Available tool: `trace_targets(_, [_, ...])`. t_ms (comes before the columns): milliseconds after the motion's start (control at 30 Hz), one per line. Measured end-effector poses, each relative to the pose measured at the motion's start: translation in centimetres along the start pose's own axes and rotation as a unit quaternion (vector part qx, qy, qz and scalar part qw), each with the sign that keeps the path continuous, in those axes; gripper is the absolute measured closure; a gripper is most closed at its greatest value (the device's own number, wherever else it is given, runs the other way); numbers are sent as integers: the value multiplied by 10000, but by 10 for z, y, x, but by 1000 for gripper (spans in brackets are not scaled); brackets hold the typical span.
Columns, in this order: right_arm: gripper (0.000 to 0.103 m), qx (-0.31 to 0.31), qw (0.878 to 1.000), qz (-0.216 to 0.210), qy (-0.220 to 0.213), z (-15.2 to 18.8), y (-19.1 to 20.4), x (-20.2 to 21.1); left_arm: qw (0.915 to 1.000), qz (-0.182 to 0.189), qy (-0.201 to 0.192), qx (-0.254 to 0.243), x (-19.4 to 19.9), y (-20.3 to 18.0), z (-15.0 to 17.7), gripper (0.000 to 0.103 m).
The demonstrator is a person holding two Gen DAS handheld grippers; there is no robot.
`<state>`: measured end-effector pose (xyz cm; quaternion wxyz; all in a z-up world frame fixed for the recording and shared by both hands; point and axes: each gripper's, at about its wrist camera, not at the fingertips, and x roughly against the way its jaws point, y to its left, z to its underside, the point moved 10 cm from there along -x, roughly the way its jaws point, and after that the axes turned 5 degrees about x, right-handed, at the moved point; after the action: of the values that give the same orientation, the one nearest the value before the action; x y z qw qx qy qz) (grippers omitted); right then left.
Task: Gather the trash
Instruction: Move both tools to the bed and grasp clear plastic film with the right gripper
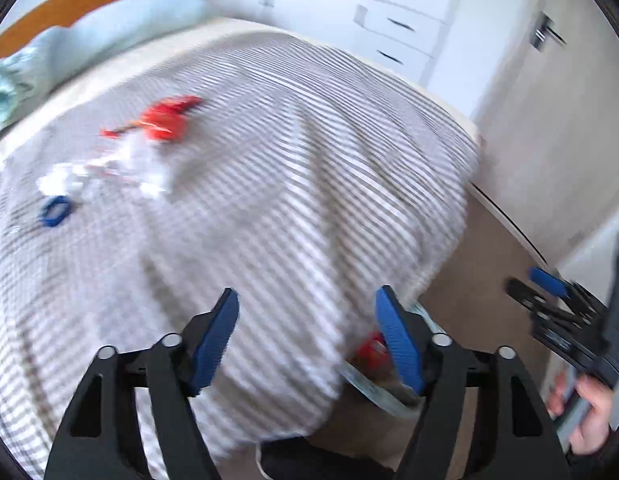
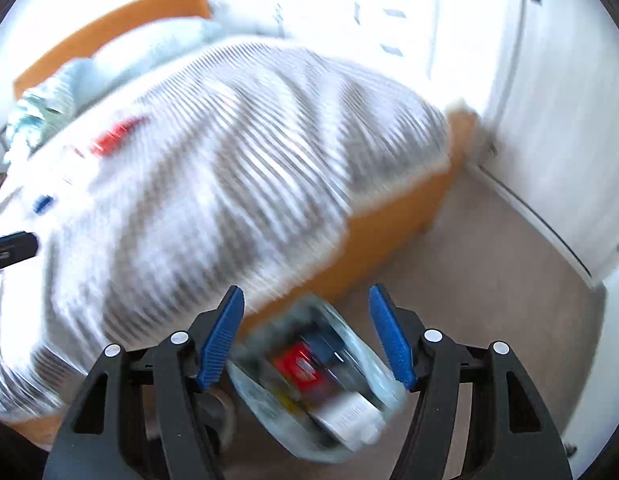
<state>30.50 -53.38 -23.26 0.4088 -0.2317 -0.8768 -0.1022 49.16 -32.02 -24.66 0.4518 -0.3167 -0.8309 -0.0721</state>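
While both grippers hang above the bed (image 1: 269, 168), neither grasps anything: the left gripper (image 1: 307, 340) stands released with only striped cover between its jaws, and the right gripper (image 2: 307, 336) stands released over the bin (image 2: 309, 376), its pads clear of the rim.

The bin sits on the floor at the bed's foot, lower centre of the right view, probably placed within reach for drop-offs. It already holds a red packet and a white box.

Remaining trash lies at the left of the left view: a red wrapper (image 1: 169, 118), crumpled clear plastic (image 1: 109, 172) and a blue ring (image 1: 55, 211). All are blurred; finer detail cannot be told.
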Motion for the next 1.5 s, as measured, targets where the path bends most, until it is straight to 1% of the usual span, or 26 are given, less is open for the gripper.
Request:
trace_targets(67, [40, 39, 9993, -253, -257, -25, 31, 5, 9987, -312, -163, 356, 3, 44, -17, 29])
trace_targets(167, [40, 160, 9960, -686, -544, -56, 86, 3, 9938, -654, -278, 860, 7, 109, -36, 29])
trace_targets(267, [40, 260, 9923, -1081, -548, -78, 147, -18, 9851, -829, -367, 1463, 17, 177, -45, 29])
trace_targets(367, [40, 142, 9850, -1669, -416, -93, 211, -46, 9707, -922, -387, 2185, 24, 242, -44, 29])
trace_targets(467, [40, -129, 9764, -2145, -222, -105, 271, -73, 9532, -1191, -344, 2759, 29, 297, -34, 29])
trace_targets(533, [40, 80, 9763, -2159, -111, -110, 304, -95, 9423, -1296, -290, 3073, 29, 322, -25, 29])
trace_targets(567, [40, 231, 9778, -2078, -98, -112, 317, -100, 9395, -1279, -259, 3166, 27, 331, -24, 29])
trace_targets(633, [40, 356, 9821, -1850, -28, -116, 327, -119, 9382, -1249, -266, 3215, 26, 339, -21, 29])
trace_targets(667, [40, 293, 9826, -1836, 34, -117, 330, -129, 9384, -1274, -279, 3199, 23, 340, -20, 29])
trace_targets(700, [43, 247, 9821, -1864, 89, -119, 331, -137, 9396, -1301, -282, 3152, 20, 341, -21, 29])
trace_targets(733, [47, 266, 9826, -1833, 126, -120, 333, -145, 9418, -1326, -275, 3077, 14, 341, -23, 29])
trace_targets(800, [61, 430, 9843, -1699, 186, -121, 331, -155, 9483, -1338, -265, 2865, 3, 338, -26, 29])
trace_targets(833, [63, 521, 9841, -1675, 265, -120, 333, -161, 9522, -1342, -252, 2734, -5, 337, -28, 29])
trace_targets(867, [72, 559, 9830, -1712, 367, -118, 335, -167, 9556, -1354, -233, 2607, -10, 334, -30, 29])
trace_targets(900, [76, 531, 9813, -1797, 440, -116, 342, -174, 9578, -1392, -239, 2502, -15, 334, -33, 29])
trace_targets(967, [80, 429, 9786, -1965, 443, -113, 341, -175, 9565, -1491, -349, 2485, -17, 342, -39, 29])
trace_targets(1033, [80, 310, 9778, -2043, 356, -120, 335, -168, 9521, -1343, -480, 2705, -19, 354, -43, 29])
trace_targets(1100, [80, 211, 9785, -2046, 121, -134, 328, -159, 9415, -1165, -584, 3109, -20, 374, -44, 29])
trace_targets(1167, [80, 82, 9777, -2100, -31, -142, 323, -156, 9264, -788, -574, 3638, -26, 390, -42, 29])
trace_targets(1200, [80, 16, 9762, -2167, -52, -145, 321, -157, 9145, -507, -609, 3969, -29, 398, -42, 29])
trace_targets(1233, [80, -36, 9753, -2210, -31, -145, 320, -159, 8995, -273, -725, 4300, -30, 405, -42, 30])
trace_targets(1300, [80, -67, 9751, -2218, 72, -145, 321, -168, 8749, 60, -994, 4740, -29, 414, -46, 30])
trace_targets(1367, [80, -91, 9743, -2247, 140, -145, 323, -173, 8586, 232, -1128, 4995, -32, 418, -52, 30])
trace_targets(1433, [80, -67, 9741, -2255, 146, -146, 327, -173, 8498, 292, -1168, 5131, -36, 418, -58, 37])
trace_targets(1467, [80, -54, 9738, -2271, 139, -148, 328, -173, 8474, 259, -1141, 5179, -40, 418, -60, 41])
trace_targets(1500, [80, -22, 9729, -2306, 139, -148, 331, -172, 8470, 217, -1116, 5193, -44, 418, -62, 47])
